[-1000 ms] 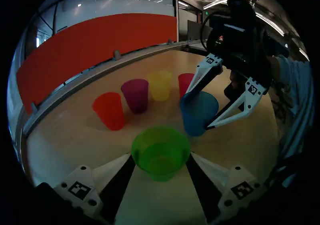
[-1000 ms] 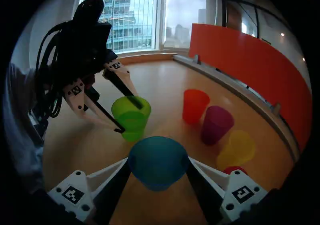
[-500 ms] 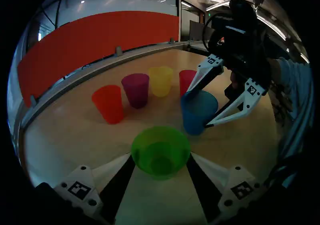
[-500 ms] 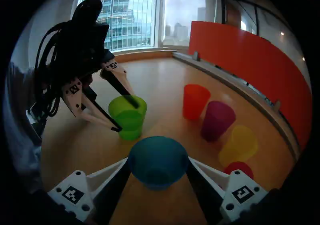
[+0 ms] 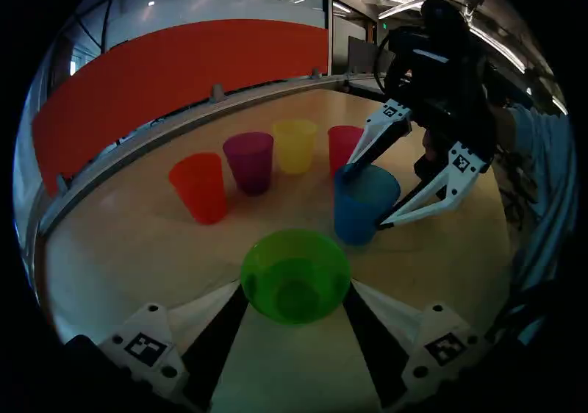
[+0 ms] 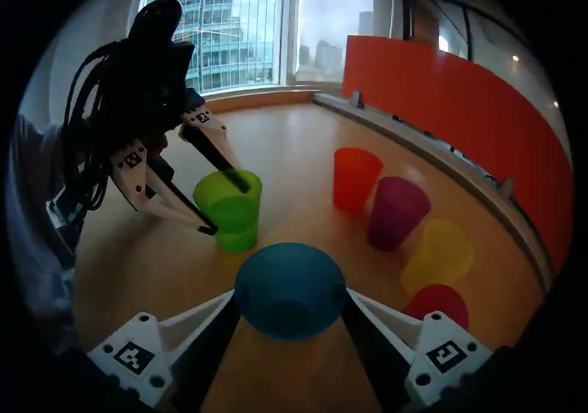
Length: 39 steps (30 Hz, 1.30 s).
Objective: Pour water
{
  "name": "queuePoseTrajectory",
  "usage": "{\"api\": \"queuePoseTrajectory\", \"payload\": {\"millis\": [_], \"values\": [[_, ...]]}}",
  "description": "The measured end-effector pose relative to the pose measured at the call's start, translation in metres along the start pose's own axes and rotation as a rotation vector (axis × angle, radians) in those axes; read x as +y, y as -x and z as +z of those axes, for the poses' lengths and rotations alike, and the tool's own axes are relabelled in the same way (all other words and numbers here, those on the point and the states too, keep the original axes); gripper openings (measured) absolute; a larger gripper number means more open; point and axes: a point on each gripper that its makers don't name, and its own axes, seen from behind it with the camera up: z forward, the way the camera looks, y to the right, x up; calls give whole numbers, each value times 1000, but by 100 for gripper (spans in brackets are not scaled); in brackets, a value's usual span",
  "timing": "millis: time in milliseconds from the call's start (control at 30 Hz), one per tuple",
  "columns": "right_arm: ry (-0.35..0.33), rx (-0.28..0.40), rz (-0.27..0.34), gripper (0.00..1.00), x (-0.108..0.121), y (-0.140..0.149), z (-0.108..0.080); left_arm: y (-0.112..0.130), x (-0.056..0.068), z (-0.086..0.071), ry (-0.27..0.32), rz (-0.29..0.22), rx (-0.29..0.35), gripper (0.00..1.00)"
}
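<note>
Fingers (image 5: 213, 325) of the left claw (image 5: 295, 289) close on a green cup (image 5: 295, 273) in the left gripper view. The cup sits at 6 o'clock, pinched between both tips, its mouth facing the camera. At 2 o'clock, farther off, the right claw (image 5: 364, 198) grips a blue cup (image 5: 364, 207) by its rim, one white finger on each side, and that cup stands upright just above the table (image 5: 132, 251). Four more cups curve from 10 to 1 o'clock: orange (image 5: 198, 187), purple (image 5: 250, 162), yellow (image 5: 295, 146) and red (image 5: 340, 145). The red one is just behind the blue cup. In the right gripper view, the right claw (image 6: 290, 299) is clenched on the blue cup (image 6: 290, 288) at 6 o'clock, between its two fingers. At 10 o'clock the left claw (image 6: 228, 209) clamps the green cup (image 6: 231, 211), whose base is near the table (image 6: 294, 141), well apart from the blue one. The orange cup (image 6: 354, 179), purple cup (image 6: 397, 211), yellow cup (image 6: 439, 255) and red cup (image 6: 437, 301) run from 1 down to 4 o'clock. I cannot tell whether either held cup contains water.
</note>
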Motion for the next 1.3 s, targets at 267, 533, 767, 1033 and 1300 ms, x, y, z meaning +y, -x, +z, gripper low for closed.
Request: {"api": "queuePoseTrajectory", "payload": {"millis": [267, 533, 767, 1033, 1300], "values": [[14, -4, -1, 100, 2, 1, -6, -4, 0, -5, 7, -32, 8, 99], [35, -3, -12, 100, 3, 5, -20, 3, -3, -14, -16, -28, -1, 99], [51, -5, -10, 100, 0, 12, -36, 9, -2, -27, -30, -35, -1, 99], [74, 2, 2, 100, -2, 19, -57, 9, -5, -44, -62, -49, 24, 99], [106, 5, 10, 100, -1, 30, -79, 11, -6, -61, -97, -47, 41, 99]]}}
